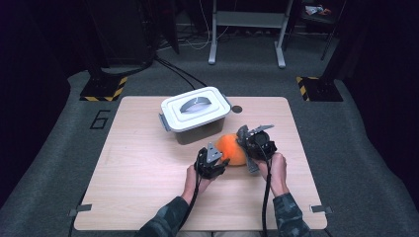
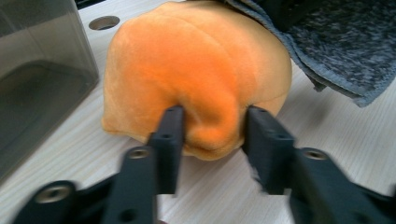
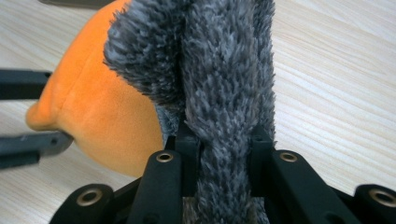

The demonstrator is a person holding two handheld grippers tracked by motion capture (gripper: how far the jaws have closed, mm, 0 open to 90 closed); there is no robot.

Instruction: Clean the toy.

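Observation:
An orange plush toy (image 1: pixel 231 147) lies on the wooden table (image 1: pixel 148 173), in front of a lidded box. My left gripper (image 1: pixel 222 160) meets it from the near left. In the left gripper view its jaws (image 2: pixel 212 116) pinch a bulging fold of the orange plush (image 2: pixel 196 60). My right gripper (image 1: pixel 245 143) is at the toy's right side. In the right gripper view it (image 3: pixel 224 135) is shut on a thick strip of grey fuzzy fabric (image 3: pixel 224 70) that lies against the orange plush (image 3: pixel 98 107). The same grey fabric (image 2: pixel 336 51) drapes behind the toy in the left gripper view.
A grey box with a white clip-on lid and handle (image 1: pixel 195 113) stands just behind and left of the toy; its wall (image 2: pixel 37 84) is close at the left. A round hole (image 1: pixel 236 109) sits in the table beside the box. Bare tabletop spreads left and right.

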